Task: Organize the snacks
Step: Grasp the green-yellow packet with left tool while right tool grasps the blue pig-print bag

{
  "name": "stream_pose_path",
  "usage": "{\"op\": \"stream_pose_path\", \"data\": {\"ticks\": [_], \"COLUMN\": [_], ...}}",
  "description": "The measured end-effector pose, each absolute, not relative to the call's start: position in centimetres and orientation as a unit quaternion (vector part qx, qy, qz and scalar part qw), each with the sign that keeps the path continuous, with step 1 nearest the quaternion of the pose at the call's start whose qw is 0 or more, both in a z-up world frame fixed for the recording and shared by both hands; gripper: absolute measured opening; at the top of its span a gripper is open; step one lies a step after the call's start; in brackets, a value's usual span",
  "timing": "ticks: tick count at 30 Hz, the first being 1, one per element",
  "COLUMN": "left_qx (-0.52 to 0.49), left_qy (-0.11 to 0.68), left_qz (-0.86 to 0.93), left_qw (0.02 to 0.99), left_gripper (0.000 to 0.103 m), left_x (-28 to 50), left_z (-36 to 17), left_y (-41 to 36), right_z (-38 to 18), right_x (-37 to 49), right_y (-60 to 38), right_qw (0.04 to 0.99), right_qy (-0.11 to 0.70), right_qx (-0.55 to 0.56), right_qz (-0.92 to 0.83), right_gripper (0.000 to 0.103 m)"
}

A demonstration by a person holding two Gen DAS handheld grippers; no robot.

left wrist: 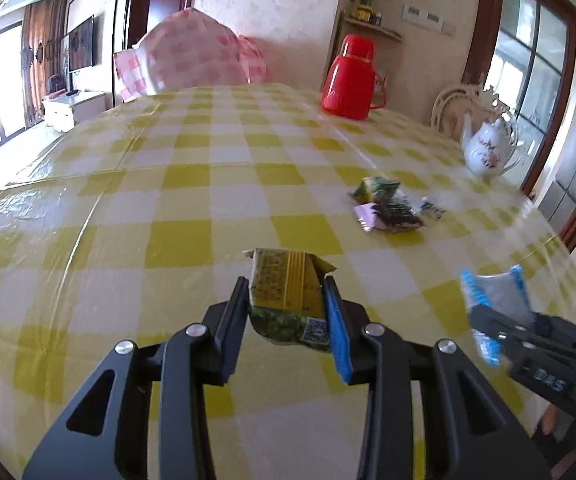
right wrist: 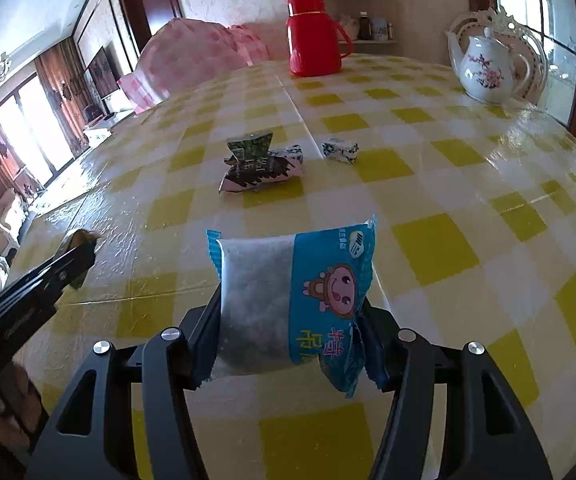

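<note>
Left claw (left wrist: 286, 300) grips a yellow-green snack packet (left wrist: 288, 296); right claw (right wrist: 291, 312) clamps a blue-and-white snack bag (right wrist: 288, 300) above the checkered surface (left wrist: 168, 200).

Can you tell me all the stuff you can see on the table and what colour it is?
Tablecloth: one, yellow and white checks, over the table.
Flask: one, red, far end.
Teapot: one, white with pink flowers, far right.
Snack pile: about four small packets, green, pink-and-dark, blue-and-white, mid-table.
Green snack: one, yellow-green, gripped in the left tool.
Blue snack: one, blue and white with a cartoon face, gripped in the right tool.
Chair cover: pink checks, behind the table.
</note>
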State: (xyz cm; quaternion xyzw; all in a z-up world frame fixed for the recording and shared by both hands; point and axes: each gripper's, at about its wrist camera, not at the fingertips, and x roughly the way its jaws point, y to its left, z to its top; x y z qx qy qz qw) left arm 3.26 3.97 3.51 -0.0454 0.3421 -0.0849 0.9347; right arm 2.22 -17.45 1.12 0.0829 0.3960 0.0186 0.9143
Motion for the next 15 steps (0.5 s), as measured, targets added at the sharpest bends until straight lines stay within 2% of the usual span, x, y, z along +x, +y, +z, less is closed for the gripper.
{"op": "stream_pose_path", "data": {"ticks": [15], "left_qx": [-0.064], "left_qy": [0.319], "left_qz": [-0.095], "left_qw": [0.941], "left_gripper": [0.038], "left_x": [0.8], "left_z": [4.3], "left_y": [3.7], "right_z": [1.0], "right_x": [0.6], "right_y": [-16.7], "right_qw": [0.916], "right_qy": [0.386], "right_qx": [0.103], "right_qz": [0.032], "right_gripper": [0.057]}}
